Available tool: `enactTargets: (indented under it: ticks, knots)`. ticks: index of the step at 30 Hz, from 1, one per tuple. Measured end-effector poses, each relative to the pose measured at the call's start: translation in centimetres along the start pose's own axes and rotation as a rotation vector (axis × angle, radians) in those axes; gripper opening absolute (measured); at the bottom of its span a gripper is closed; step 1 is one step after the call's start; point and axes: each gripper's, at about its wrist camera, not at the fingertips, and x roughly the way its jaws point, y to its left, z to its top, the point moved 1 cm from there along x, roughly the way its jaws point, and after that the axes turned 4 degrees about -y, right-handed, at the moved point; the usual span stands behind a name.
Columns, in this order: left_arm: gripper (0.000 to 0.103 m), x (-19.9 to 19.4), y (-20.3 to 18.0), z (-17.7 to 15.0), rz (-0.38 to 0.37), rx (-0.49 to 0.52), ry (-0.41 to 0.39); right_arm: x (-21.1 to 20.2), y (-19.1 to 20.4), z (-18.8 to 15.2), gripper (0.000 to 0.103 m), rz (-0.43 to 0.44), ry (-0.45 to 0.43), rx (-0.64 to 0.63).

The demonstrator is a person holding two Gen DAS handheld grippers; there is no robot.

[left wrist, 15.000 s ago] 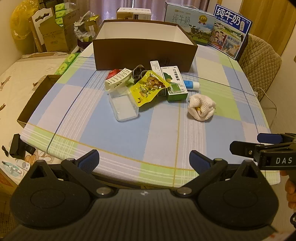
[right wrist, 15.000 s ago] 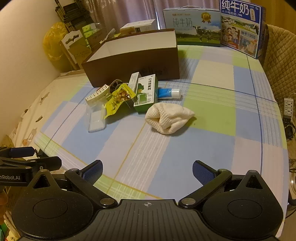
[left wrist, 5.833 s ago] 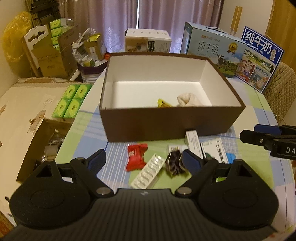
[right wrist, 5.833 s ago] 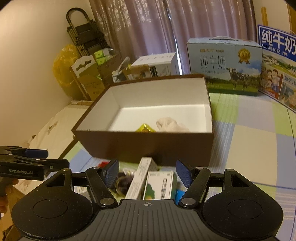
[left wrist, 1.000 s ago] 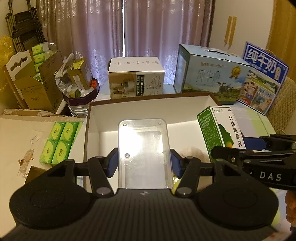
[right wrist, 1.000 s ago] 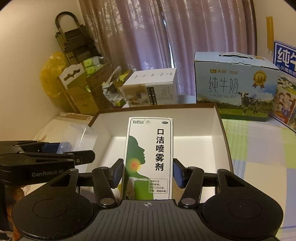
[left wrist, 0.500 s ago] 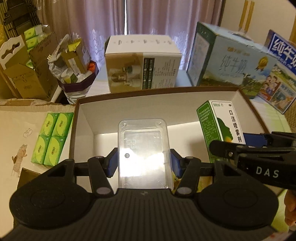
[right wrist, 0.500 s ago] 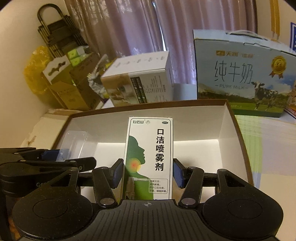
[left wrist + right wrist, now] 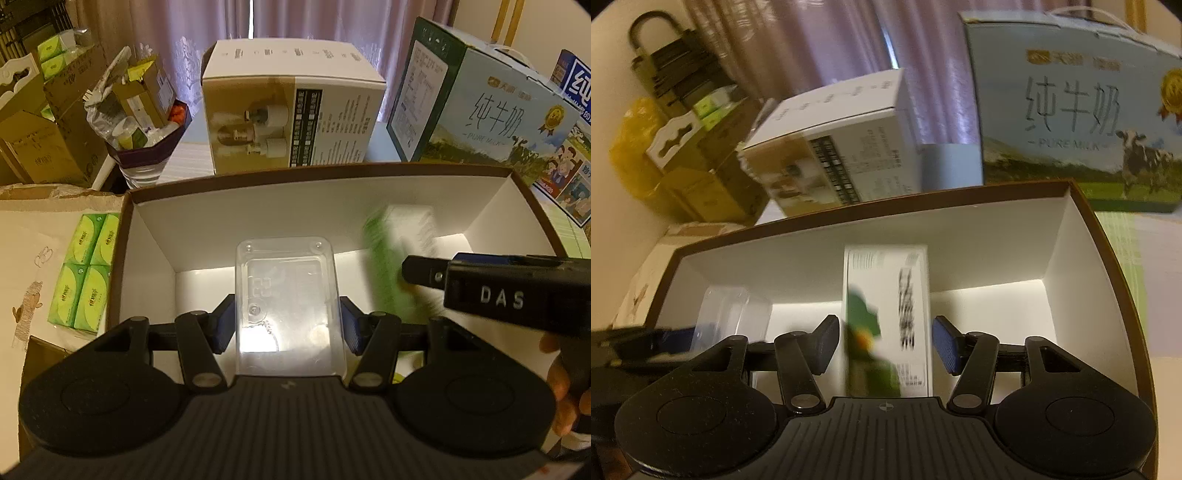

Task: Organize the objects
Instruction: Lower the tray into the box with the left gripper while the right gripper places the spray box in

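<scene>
Purple curtains (image 9: 314,22) are seen hanging at the back of the room, and in front of them a white carton (image 9: 291,103) and a blue milk carton (image 9: 1071,107) are stood just behind a large brown box (image 9: 317,173) with white inner walls. To the left of the box, four green tissue packs (image 9: 85,273) are laid on a pale patterned surface, and further back a bin stuffed with wrappers (image 9: 140,136) is seen near cardboard boxes (image 9: 40,140). In the left wrist view, a clear plastic container (image 9: 288,306) is pinched between the blue pads of the left gripper (image 9: 288,325) and is held over the open box, with the box floor visible through it. To its right, the right gripper (image 9: 884,343) is seen side-on, with some fingers of the person's hand (image 9: 565,384) wrapped around its handle at the picture's right edge. In the right wrist view, a white and green medicine box (image 9: 888,317) is stood upright between the right gripper's pads, blurred by motion; a narrow gap is shown on each side of it, so the pads are spread slightly and are not pressed on it. The medicine box is placed inside the brown box, right of the clear container; whether its lower end rests on the box floor cannot be told
</scene>
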Motion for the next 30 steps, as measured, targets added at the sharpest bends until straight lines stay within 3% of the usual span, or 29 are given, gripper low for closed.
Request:
enactTargets:
  ticks: [16,17,19,30]
  knots:
    - [0.054,2.1,-0.8,0.1,-0.034,-0.003,0.016,-1.7,-2.1,-0.5,0.055,-0.042,0.040,0.014]
    - [0.056,2.1,-0.9,0.1,-0.034,-0.003,0.014,-1.9,-2.1,-0.4,0.055,-0.041,0.035,0.017]
    - [0.071,2.0,-0.9,0.2,-0.028,-0.009,0.008,-2.6,-2.0,-0.3,0.055,-0.042,0.026,0.022]
    - [0.073,-1.6,-0.4,0.0,-0.036,0.002,-0.039,-7.9,-0.2,-1.4,0.061,-0.022,-0.053,-0.028]
